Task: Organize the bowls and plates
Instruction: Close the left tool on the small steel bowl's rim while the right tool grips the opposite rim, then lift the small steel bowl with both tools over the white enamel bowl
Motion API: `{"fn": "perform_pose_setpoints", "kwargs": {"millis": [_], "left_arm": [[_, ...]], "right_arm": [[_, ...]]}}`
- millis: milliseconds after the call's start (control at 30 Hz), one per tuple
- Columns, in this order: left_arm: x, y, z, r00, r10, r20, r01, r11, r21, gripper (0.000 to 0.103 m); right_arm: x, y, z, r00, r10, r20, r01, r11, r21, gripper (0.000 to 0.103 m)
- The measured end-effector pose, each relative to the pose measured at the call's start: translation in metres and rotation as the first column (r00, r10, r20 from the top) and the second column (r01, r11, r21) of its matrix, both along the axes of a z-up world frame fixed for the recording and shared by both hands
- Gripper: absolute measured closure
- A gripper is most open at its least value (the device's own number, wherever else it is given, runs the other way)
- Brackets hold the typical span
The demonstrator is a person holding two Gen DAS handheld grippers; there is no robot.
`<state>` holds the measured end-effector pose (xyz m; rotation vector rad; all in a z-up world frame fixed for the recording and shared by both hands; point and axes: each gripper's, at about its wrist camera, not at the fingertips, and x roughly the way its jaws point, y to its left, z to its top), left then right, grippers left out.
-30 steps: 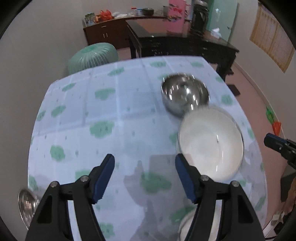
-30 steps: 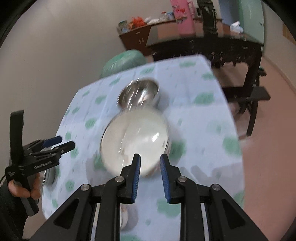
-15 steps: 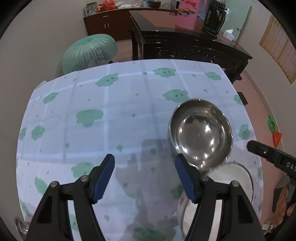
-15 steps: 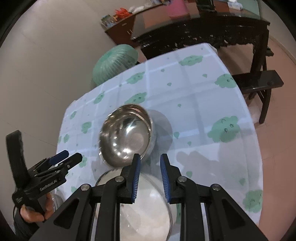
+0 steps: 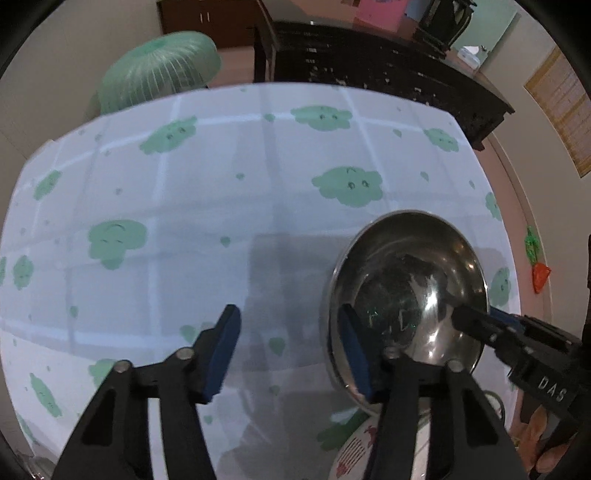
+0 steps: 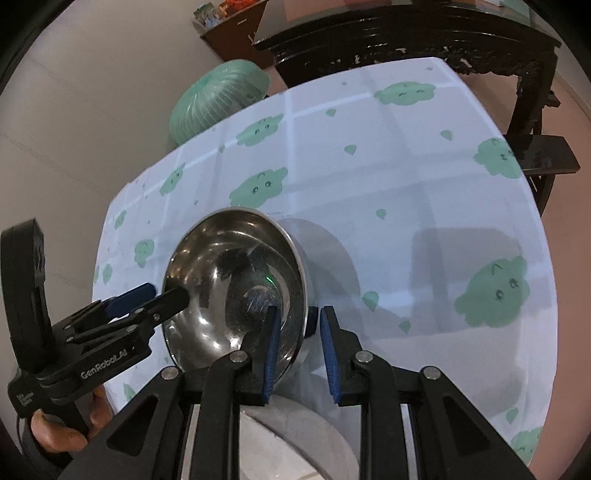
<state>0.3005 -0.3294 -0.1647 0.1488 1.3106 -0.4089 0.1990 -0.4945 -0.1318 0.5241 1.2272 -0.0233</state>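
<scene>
A steel bowl (image 6: 236,284) is tilted up off the table; it also shows in the left wrist view (image 5: 406,280). My right gripper (image 6: 297,343) is shut on the bowl's near rim, one pad inside and one outside. My left gripper (image 5: 291,350) is open, its jaws wide apart; its right finger is at the bowl's left rim and nothing is between the pads. It shows in the right wrist view (image 6: 155,295), with one fingertip over the bowl's left rim. A white bowl (image 6: 295,439) sits below the steel one, and is also in the left wrist view (image 5: 351,454).
The table has a white cloth with green cloud prints (image 5: 221,206). A green mesh food cover (image 5: 159,70) stands past the far edge. A dark wooden table (image 6: 406,33) is behind, with a bench (image 6: 546,158) at the right.
Both grippers moved forward and closer to the steel bowl. The right gripper has taken the steel bowl by its rim and tipped it up. The white bowl has slid below, near the frame's bottom.
</scene>
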Motion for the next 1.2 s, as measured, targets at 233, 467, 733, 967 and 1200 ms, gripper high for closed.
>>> {"fn": "perform_pose_setpoints", "kwargs": {"millis": [233,467,733,967,1200], "left_arm": [[0.002,-0.007,-0.014,0.998,-0.030,-0.046,0.028,0.999,-0.036,0.072],[-0.003,-0.016,-0.014,0.997,-0.066,-0.037,0.063,0.996,-0.059,0.088],[-0.003,-0.007,0.019,0.997,-0.063,0.044,0.066,0.995,-0.070,0.090],[-0.009,0.004,0.060,0.992,-0.061,0.114,0.070,0.994,-0.078,0.090],[-0.031,0.011,0.091,0.984,-0.082,0.161,0.096,0.992,-0.085,0.090]], "right_arm": [[0.011,0.002,-0.015,0.999,0.020,-0.032,-0.020,1.000,0.007,0.081],[0.015,0.003,-0.019,0.999,0.032,-0.031,-0.032,0.999,-0.018,0.087],[0.012,0.009,-0.007,1.000,0.020,0.008,-0.019,1.000,-0.014,0.091],[0.009,0.017,0.032,0.996,0.033,0.080,-0.032,0.999,-0.014,0.094],[-0.009,0.026,0.061,0.994,0.032,0.108,-0.032,0.999,-0.002,0.094]]}}
